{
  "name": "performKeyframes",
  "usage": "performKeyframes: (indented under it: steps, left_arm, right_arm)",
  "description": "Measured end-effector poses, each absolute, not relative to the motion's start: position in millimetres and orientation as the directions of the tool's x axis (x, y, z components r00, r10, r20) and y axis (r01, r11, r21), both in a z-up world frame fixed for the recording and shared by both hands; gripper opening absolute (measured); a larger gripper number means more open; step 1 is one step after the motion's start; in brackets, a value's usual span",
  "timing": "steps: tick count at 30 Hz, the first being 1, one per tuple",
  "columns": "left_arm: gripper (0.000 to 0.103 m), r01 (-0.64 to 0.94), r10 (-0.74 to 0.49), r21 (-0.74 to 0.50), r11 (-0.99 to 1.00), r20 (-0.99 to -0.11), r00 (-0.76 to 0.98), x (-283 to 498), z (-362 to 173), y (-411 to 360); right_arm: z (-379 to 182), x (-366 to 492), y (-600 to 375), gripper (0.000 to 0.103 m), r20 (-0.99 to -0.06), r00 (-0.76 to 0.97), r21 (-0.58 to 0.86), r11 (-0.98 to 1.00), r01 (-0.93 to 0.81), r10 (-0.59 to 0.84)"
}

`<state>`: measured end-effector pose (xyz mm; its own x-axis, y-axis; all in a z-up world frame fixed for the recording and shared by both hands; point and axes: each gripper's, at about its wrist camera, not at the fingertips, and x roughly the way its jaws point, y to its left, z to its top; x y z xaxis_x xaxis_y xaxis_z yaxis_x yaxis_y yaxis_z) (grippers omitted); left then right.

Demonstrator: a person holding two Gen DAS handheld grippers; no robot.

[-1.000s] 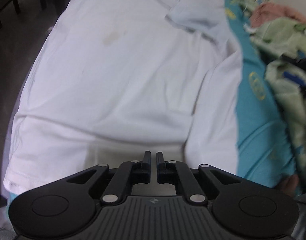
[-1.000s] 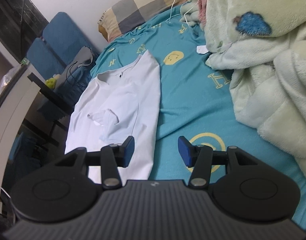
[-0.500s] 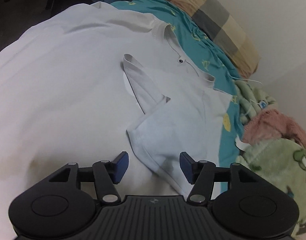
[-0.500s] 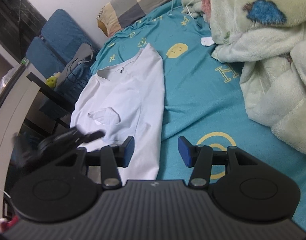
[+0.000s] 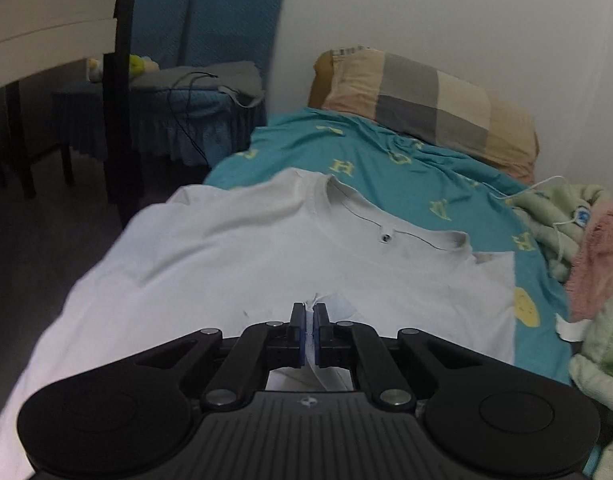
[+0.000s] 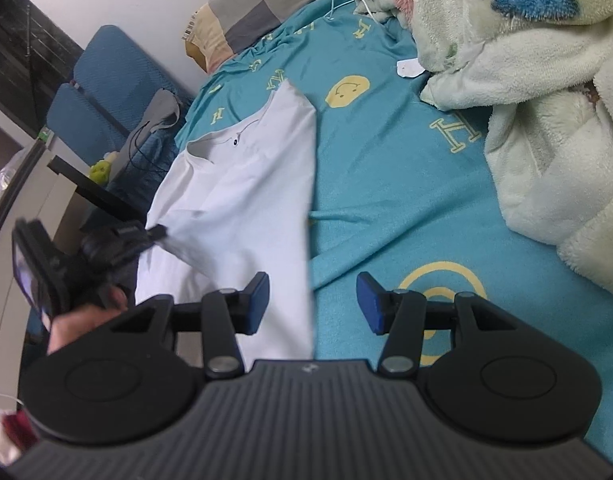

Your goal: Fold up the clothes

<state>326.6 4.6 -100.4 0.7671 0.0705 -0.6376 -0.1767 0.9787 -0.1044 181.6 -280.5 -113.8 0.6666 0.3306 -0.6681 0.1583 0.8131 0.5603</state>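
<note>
On bed (image 6: 386, 168), left half: white T-shirt (image 5: 234, 264) lies flat, collar far. My left gripper (image 5: 309, 316) fingers pinched on sleeve fabric; right gripper (image 6: 312, 304) fingers wide apart, holding nothing, over shirt's right edge. Step: sleeve fold. Next, I judge: carry sleeve inward, lay flat

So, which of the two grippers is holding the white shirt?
The left gripper: its fingers are shut on a fold of the white shirt. The right gripper is open, holding nothing.

One white T-shirt (image 5: 234, 264), one pillow (image 5: 422, 100), two grippers (image 6: 312, 300).
</note>
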Motion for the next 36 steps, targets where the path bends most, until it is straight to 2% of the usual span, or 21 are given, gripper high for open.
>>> performKeyframes:
  steps: [4,8,11,14,15,18,21,26,32,34,35,36]
  left_arm:
    - [0.004,-0.192,0.101,-0.066,0.979,-0.664,0.741,350.6,-118.1,16.1]
    - [0.006,-0.149,0.030,-0.112,0.983,-0.695,0.719,348.2,-135.2,19.0]
    - [0.018,-0.113,-0.055,-0.186,0.976,-0.713,0.699,323.9,-133.0,28.7]
    - [0.025,-0.075,-0.148,-0.257,0.964,-0.744,0.651,279.8,-120.3,40.3]
    - [0.027,-0.066,-0.170,-0.269,0.961,-0.761,0.626,261.5,-115.4,42.9]
    - [0.043,-0.057,-0.206,-0.278,0.959,-0.820,0.534,199.6,-103.8,48.9]
    - [0.048,-0.054,-0.230,-0.288,0.956,-0.852,0.469,139.9,-99.3,51.5]
    - [0.048,-0.007,-0.315,-0.335,0.942,-0.894,0.320,76.2,-116.5,45.4]
    - [0.044,0.083,-0.361,-0.351,0.933,-0.907,0.216,49.4,-129.1,34.9]
    - [0.034,0.107,-0.367,-0.352,0.930,-0.910,0.194,46.7,-127.9,32.9]
    - [0.015,0.120,-0.369,-0.352,0.928,-0.911,0.182,45.4,-127.3,31.9]
    - [0.006,0.132,-0.372,-0.353,0.926,-0.912,0.171,44.0,-126.7,31.0]
  right_arm:
    - [-114.8,182.6,-278.9,0.052,-0.676,0.664,0.543,0.825,0.156,0.319]
    - [-116.9,184.1,-275.4,0.052,-0.684,0.657,0.528,0.837,0.146,0.317]
    - [-118.1,185.4,-271.6,0.052,-0.683,0.650,0.530,0.839,0.126,0.334]
    - [-118.8,186.8,-263.4,0.052,-0.669,0.641,0.548,0.832,0.084,0.376]
    - [-119.2,187.2,-260.3,0.052,-0.659,0.637,0.561,0.825,0.063,0.399]
    - [-119.5,187.8,-248.7,0.051,-0.629,0.626,0.595,0.804,0.006,0.461]
    - [-119.2,188.5,-234.8,0.047,-0.611,0.621,0.598,0.800,-0.043,0.490]
    - [-116.2,182.7,-213.9,0.037,-0.598,0.615,0.579,0.808,-0.113,0.514]
    - [-122.2,178.3,-218.0,0.037,-0.622,0.637,0.552,0.832,-0.055,0.455]
    - [-126.2,179.2,-221.5,0.037,-0.621,0.637,0.567,0.823,-0.036,0.456]
    - [-127.6,179.8,-221.3,0.037,-0.618,0.637,0.573,0.819,-0.035,0.460]
    - [-128.4,180.7,-219.4,0.037,-0.617,0.636,0.573,0.819,-0.041,0.464]
